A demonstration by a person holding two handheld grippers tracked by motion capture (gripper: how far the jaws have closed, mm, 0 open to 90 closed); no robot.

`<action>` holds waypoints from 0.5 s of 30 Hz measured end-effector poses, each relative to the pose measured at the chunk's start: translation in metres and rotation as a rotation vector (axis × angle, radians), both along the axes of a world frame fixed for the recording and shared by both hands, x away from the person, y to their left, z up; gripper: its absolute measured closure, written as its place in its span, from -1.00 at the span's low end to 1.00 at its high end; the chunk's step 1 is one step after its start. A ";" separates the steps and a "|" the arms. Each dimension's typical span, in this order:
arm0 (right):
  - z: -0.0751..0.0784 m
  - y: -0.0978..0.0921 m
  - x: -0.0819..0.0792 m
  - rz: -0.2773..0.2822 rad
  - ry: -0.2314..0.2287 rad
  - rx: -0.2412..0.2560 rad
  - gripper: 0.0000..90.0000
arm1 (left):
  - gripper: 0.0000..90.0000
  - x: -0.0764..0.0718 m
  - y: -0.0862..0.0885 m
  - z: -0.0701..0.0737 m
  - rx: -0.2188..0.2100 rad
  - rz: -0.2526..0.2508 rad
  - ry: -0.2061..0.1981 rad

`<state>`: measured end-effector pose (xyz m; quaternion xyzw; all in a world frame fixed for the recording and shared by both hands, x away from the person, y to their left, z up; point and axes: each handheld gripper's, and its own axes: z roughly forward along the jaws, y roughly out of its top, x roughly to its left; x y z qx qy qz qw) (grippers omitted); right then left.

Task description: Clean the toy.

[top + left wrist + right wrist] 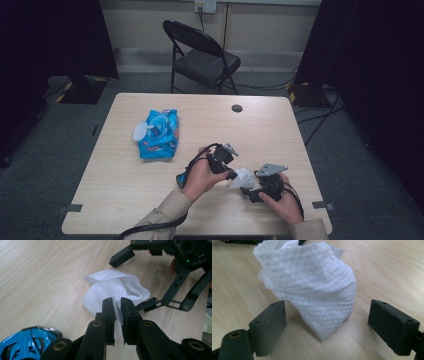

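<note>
Wipe (243, 178), one crumpled white sheet, sits between two grippers in the high view: left gripper (233, 175) and right gripper (248, 192), both hands low over the table (120, 185); one blue wipes pack (159, 134) lies well off. Left gripper view: jaws pinched nearly together on the wipe's near edge. Right gripper view: jaws spread wide, flanking the wipe, not touching.

The high view is dim, with dark curtains to either side and even overhead light on the table (150, 200), which shows no glare and only faint shadows. In the left gripper view the near jaws are soft and out of focus, while the wipe (112, 290) is sharper. In the right gripper view the wipe (312, 290) is bright and fairly sharp; edges blur slightly.
</note>
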<state>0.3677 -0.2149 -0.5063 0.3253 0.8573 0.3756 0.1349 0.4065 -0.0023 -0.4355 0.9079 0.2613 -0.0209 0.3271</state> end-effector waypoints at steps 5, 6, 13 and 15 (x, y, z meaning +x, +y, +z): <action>0.000 0.000 0.000 0.001 0.003 0.004 -0.68 | 0.72 -0.002 0.007 0.001 0.025 -0.006 -0.013; 0.000 0.000 0.000 0.001 0.003 0.004 -0.68 | 0.69 -0.003 0.008 0.001 0.019 -0.011 -0.012; 0.000 -0.001 0.000 0.007 0.001 0.005 -0.67 | 0.06 -0.009 0.017 0.010 0.017 -0.003 -0.072; 0.000 -0.001 0.000 0.014 0.001 0.005 -0.66 | -0.02 -0.011 0.022 0.013 0.005 0.008 -0.078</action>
